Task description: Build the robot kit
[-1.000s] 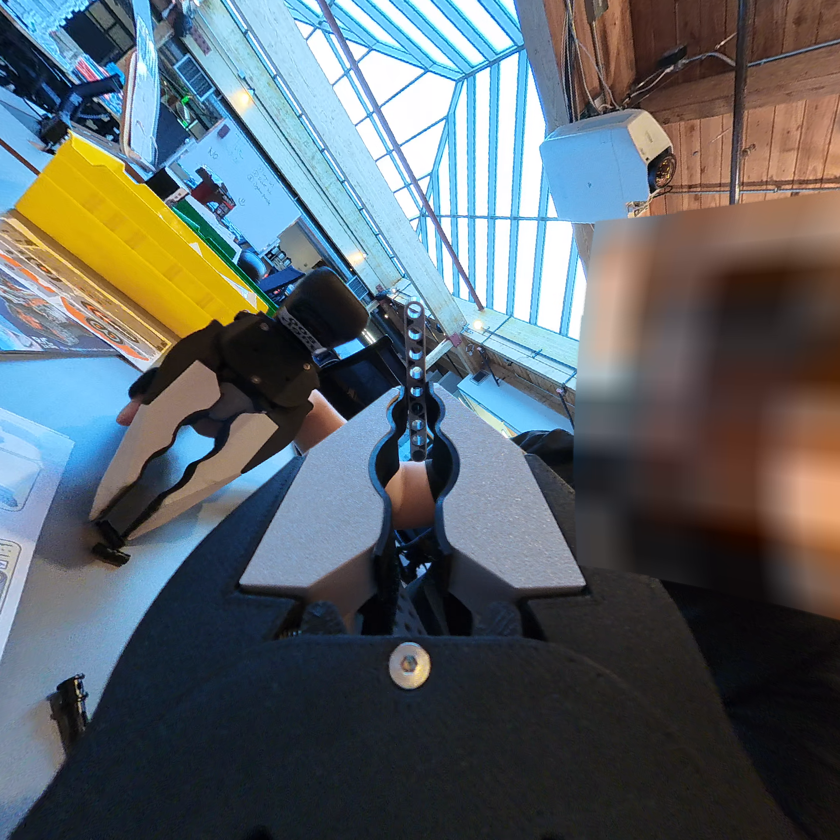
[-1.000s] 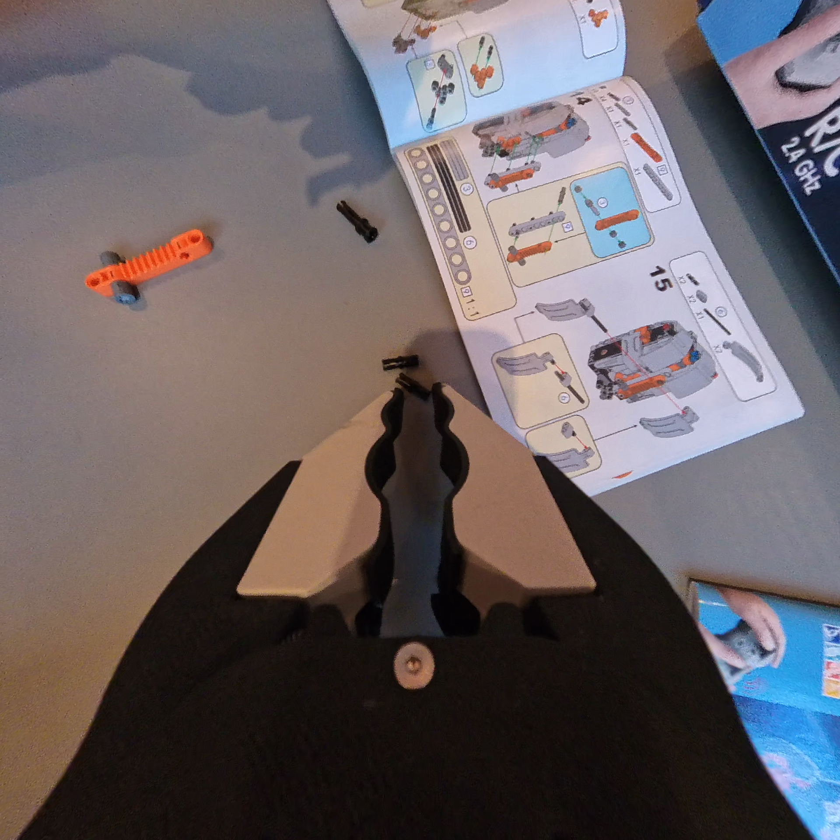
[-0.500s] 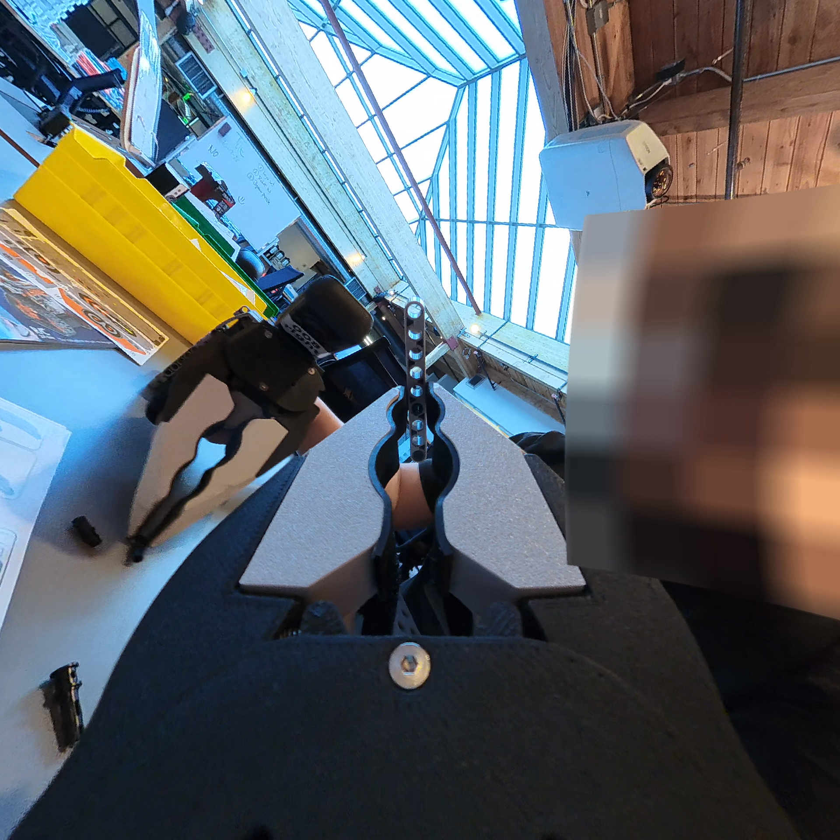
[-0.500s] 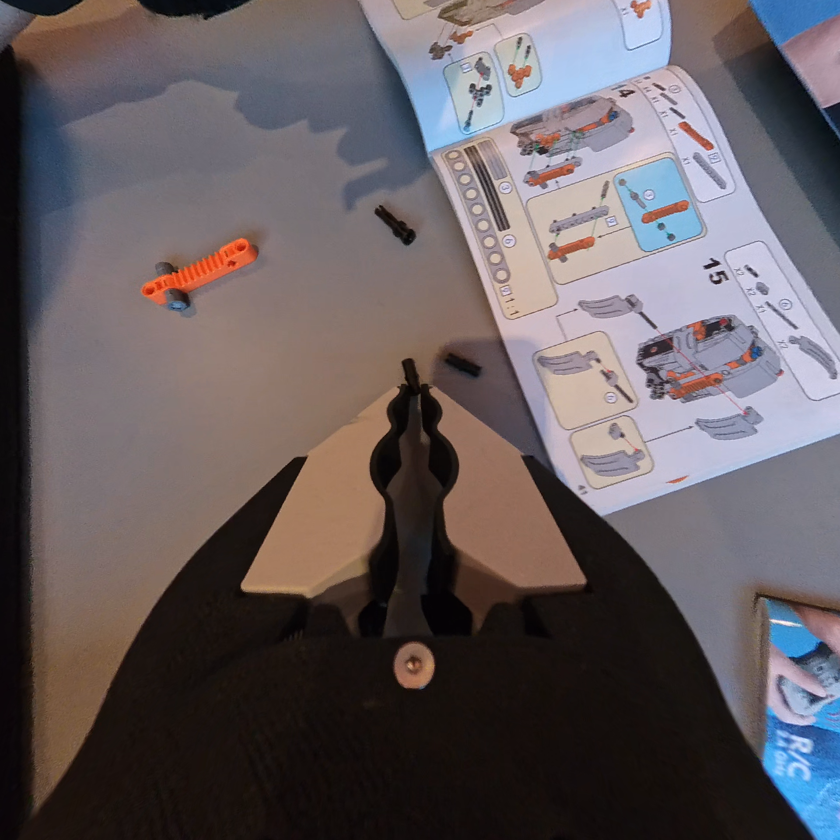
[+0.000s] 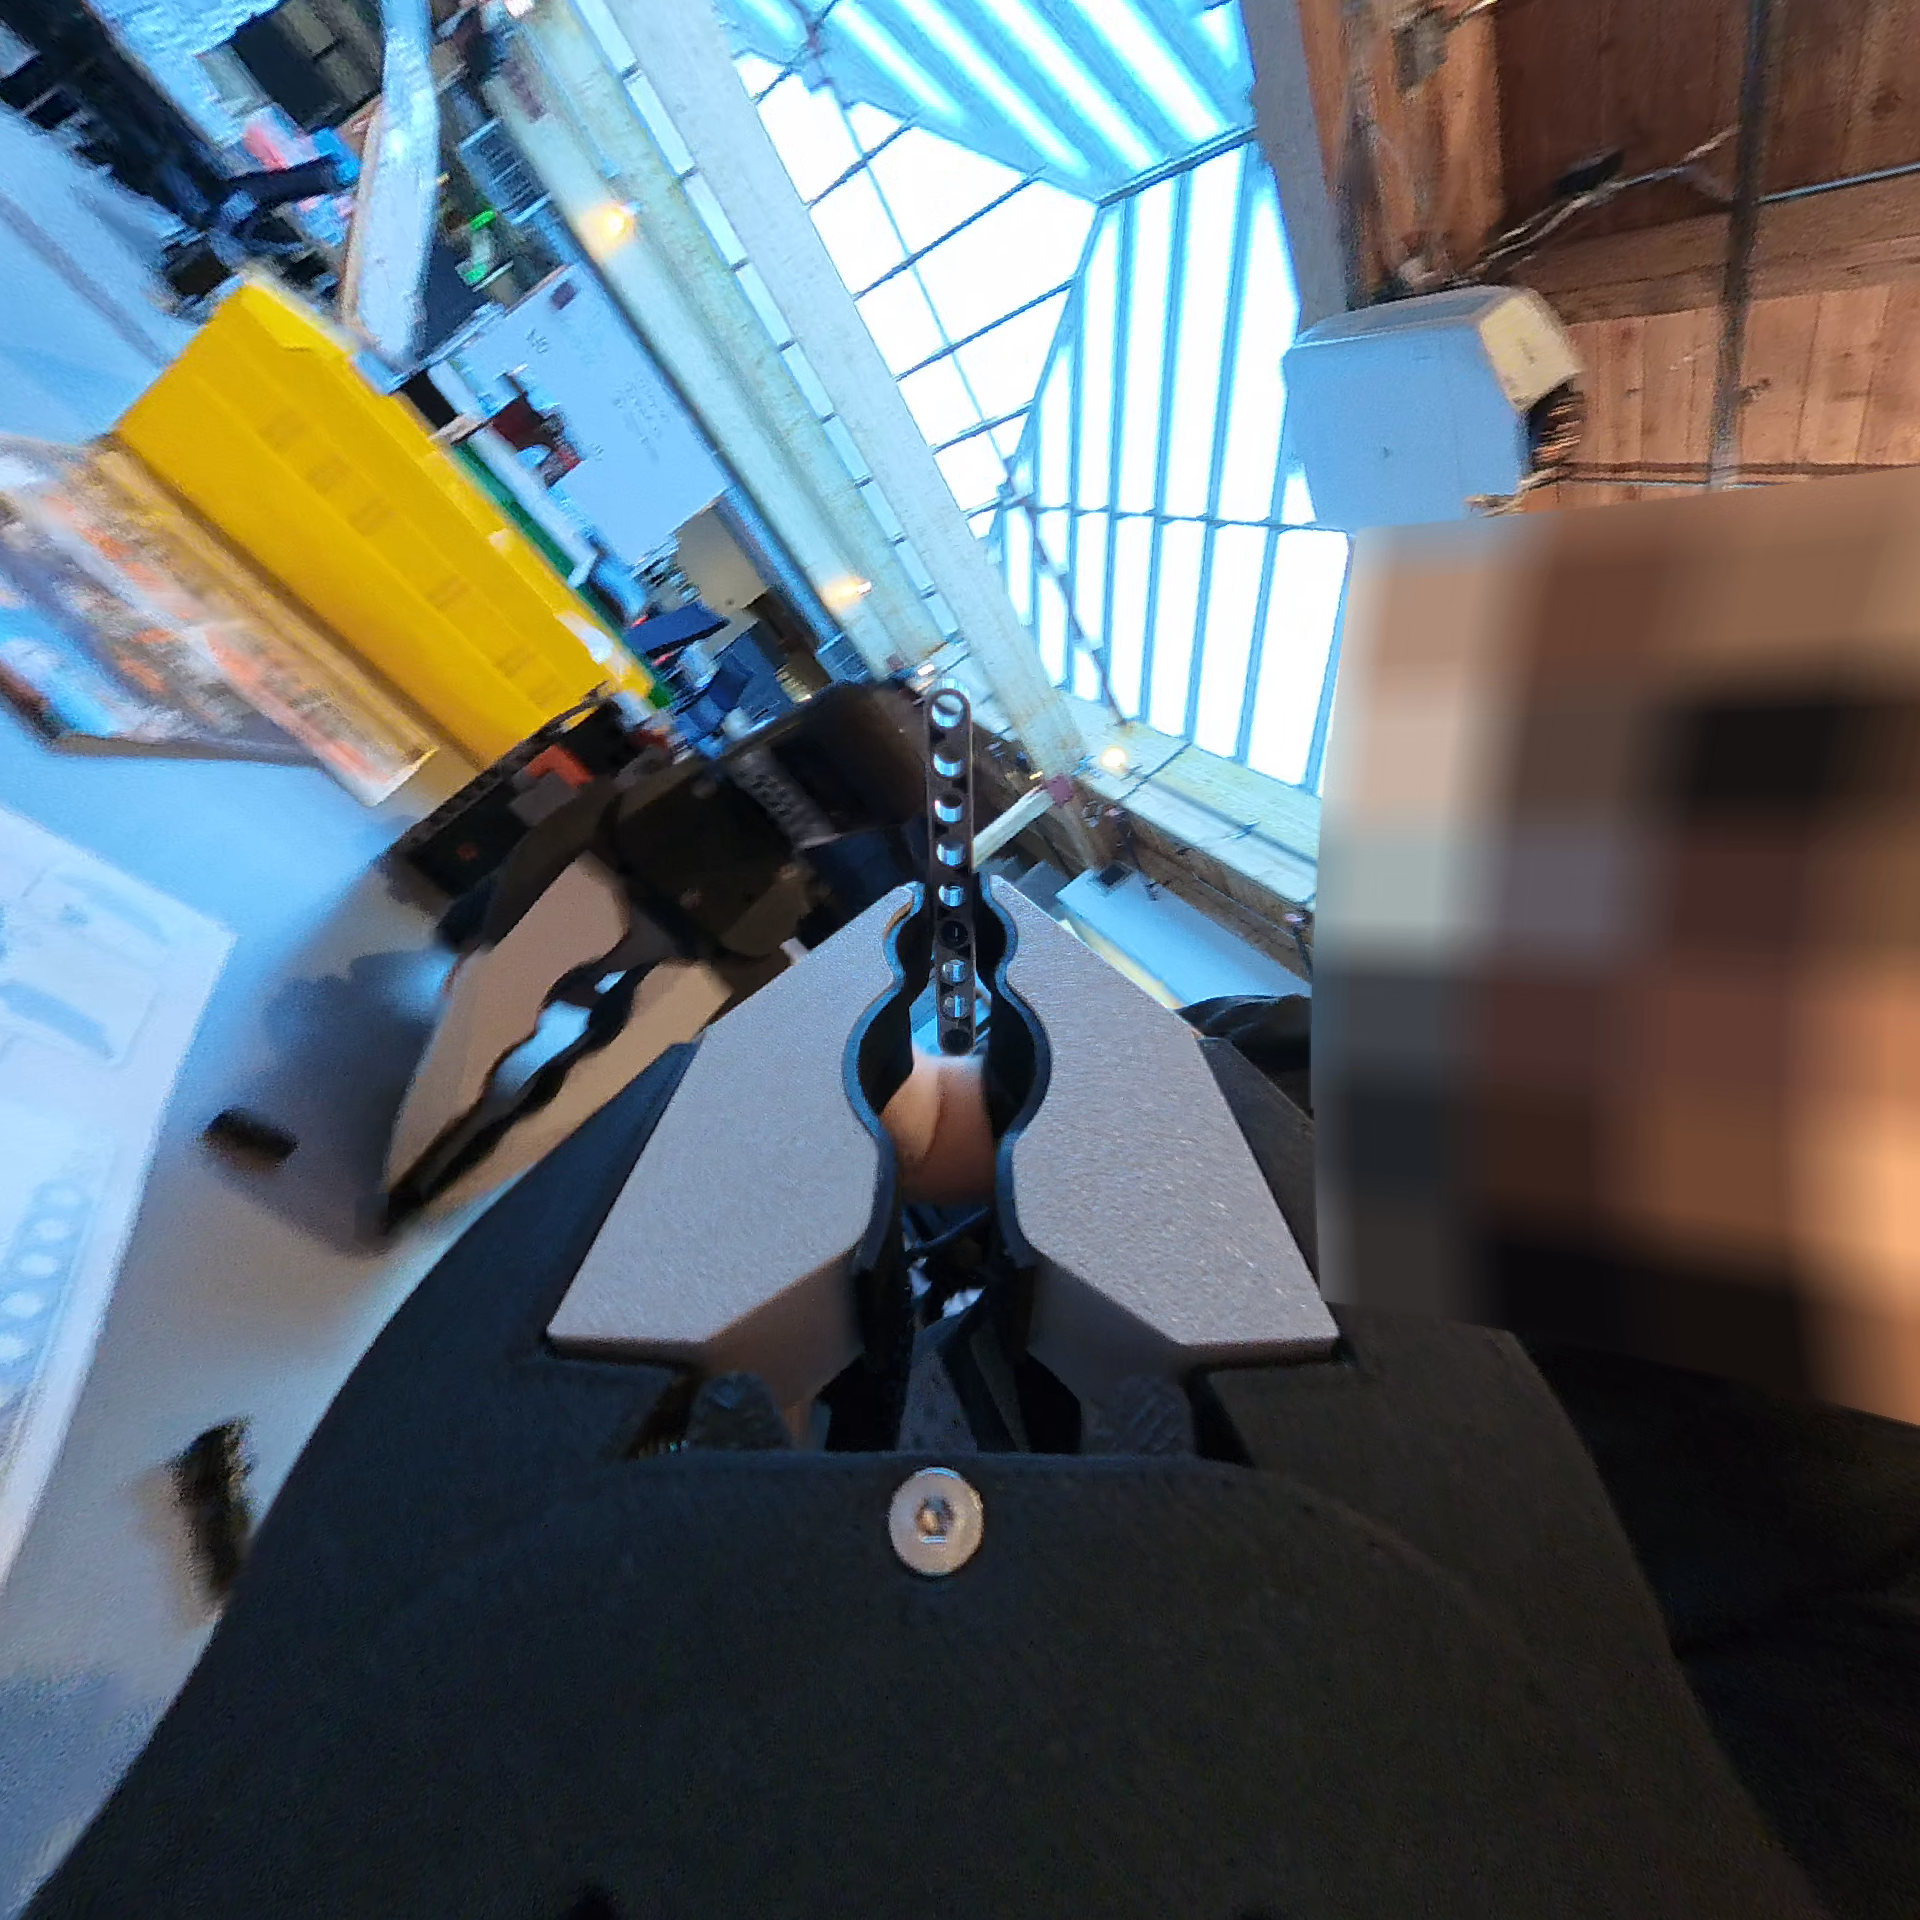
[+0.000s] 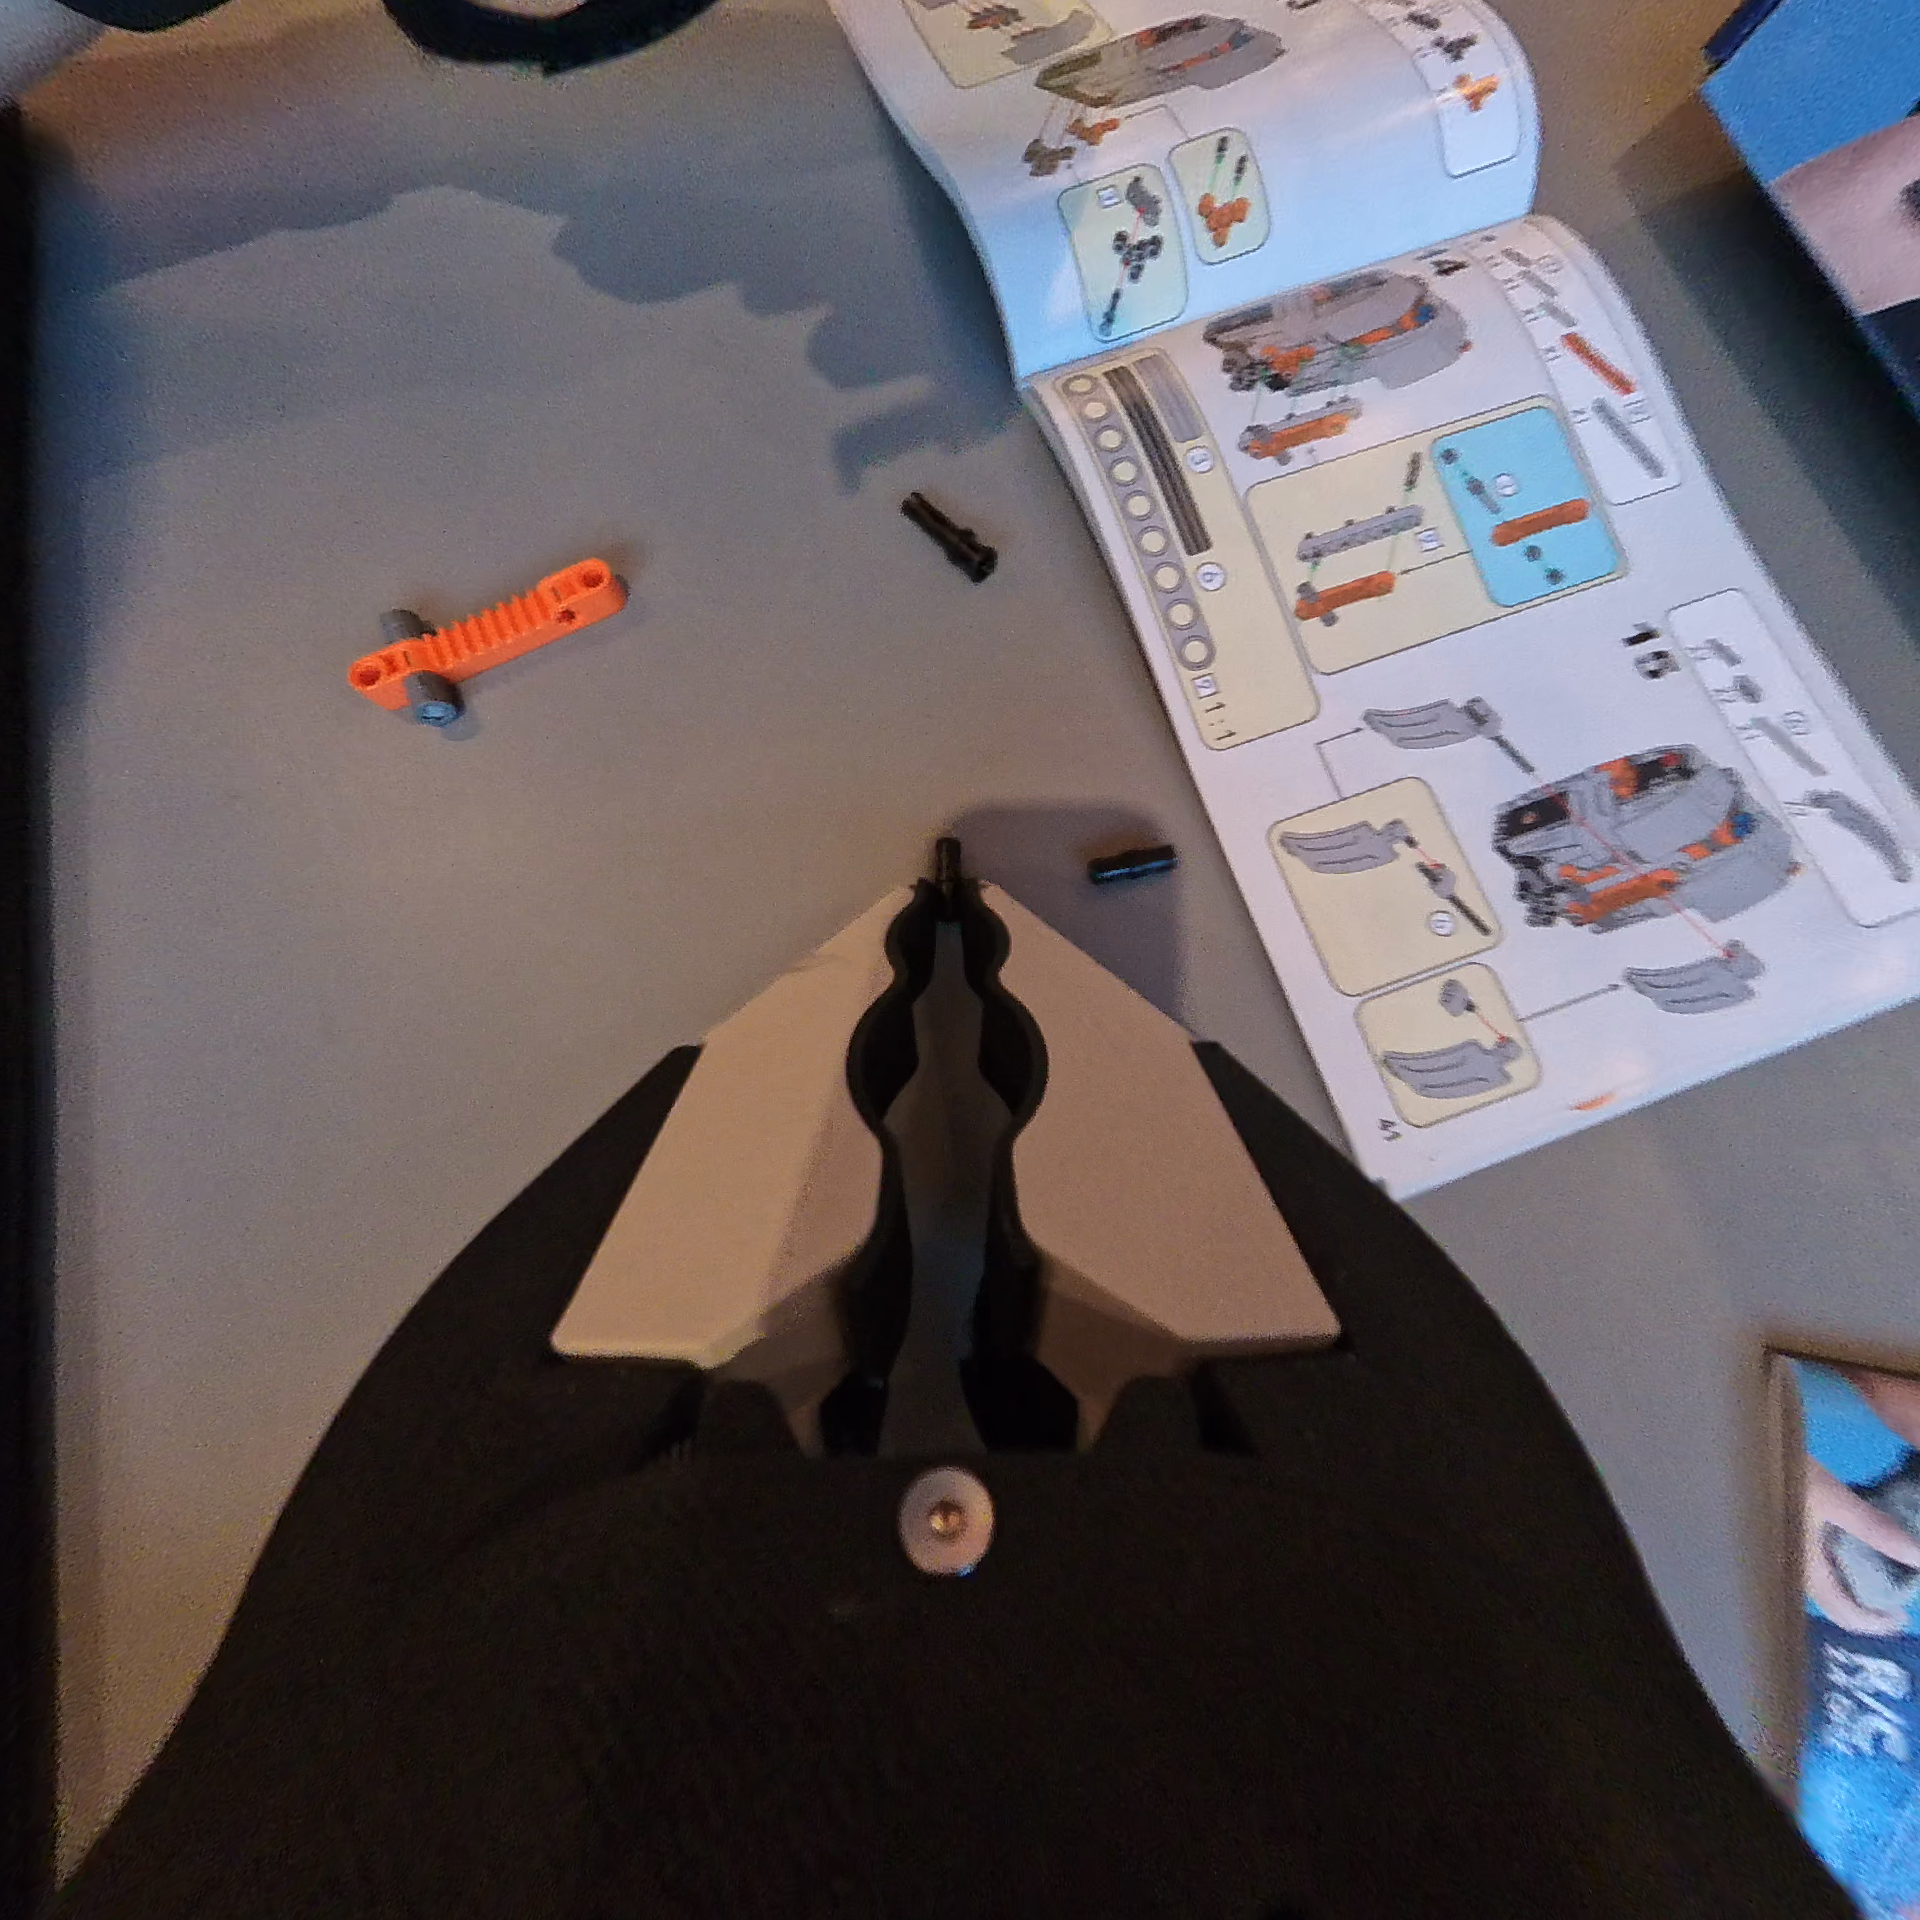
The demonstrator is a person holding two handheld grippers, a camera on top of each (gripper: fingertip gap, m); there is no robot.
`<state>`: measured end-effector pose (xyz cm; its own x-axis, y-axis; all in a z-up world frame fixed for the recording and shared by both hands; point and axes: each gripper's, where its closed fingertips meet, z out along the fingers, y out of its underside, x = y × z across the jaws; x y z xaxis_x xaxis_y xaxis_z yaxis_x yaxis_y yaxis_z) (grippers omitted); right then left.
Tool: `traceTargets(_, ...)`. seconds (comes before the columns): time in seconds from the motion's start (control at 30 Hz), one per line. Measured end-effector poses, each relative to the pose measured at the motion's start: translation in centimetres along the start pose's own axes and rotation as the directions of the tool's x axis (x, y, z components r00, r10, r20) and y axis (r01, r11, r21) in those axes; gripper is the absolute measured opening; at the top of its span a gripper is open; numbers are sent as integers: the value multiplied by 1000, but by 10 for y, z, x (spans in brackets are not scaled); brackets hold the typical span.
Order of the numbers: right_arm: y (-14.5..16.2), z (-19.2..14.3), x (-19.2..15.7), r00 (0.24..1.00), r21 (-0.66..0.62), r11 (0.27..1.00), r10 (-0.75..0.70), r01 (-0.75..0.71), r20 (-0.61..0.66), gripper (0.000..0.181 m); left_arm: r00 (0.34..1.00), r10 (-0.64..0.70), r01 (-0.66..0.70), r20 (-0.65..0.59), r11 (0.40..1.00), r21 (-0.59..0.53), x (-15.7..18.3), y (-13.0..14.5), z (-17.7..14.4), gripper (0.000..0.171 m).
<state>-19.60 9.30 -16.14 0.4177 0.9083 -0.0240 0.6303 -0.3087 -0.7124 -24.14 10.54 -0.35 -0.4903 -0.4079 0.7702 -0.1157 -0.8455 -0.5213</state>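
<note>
My left gripper (image 5: 951, 914) is shut on a thin dark grey beam with a row of holes (image 5: 949, 810), which stands upright past the fingertips, tilted up toward the ceiling. My right gripper (image 6: 945, 883) is shut on a small black pin (image 6: 947, 858) that sticks out of its tips, above the grey table (image 6: 312, 987). The right gripper also shows in the left wrist view (image 5: 416, 1195), blurred, to the left of the beam. A second black pin (image 6: 1132, 862) lies just right of the right gripper's tips. A third black pin (image 6: 951, 535) lies farther off.
An orange toothed beam with a grey pin (image 6: 483, 644) lies on the table at left. An open instruction booklet (image 6: 1403, 623) lies at right, blue boxes (image 6: 1860, 1621) beyond it. Yellow bins (image 5: 343, 520) and a printed box (image 5: 156, 644) stand at the table's back.
My right gripper has shut on a black pin and lifted it off the table, moving left of the other pin. My left gripper still holds the beam, with the view turned slightly.
</note>
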Motion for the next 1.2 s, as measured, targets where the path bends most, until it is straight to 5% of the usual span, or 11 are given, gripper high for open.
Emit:
traceTargets(0.03, -6, -4, 3, 999, 20, 1000, -14, 14, -30, 2, 1000, -6, 6, 26, 1000, -15, -5, 2, -1, 4)
traceTargets(0.23, -93, -78, 9, 945, 394, 898, -65, 195, -319, 1, 990, -135, 138, 40, 987, -81, -23, 18, 3, 3)
traceTargets(0.5, -93, -83, 11, 862, 282, 902, -164, 327, -479, 2, 978, -198, 207, 69, 964, -168, -35, 38, 16, 3)
traceTargets(1.2, -97, -79, 1, 869, 287, 892, -195, 350, -454, 2, 977, -200, 212, 77, 954, -210, -32, 46, 20, 3)
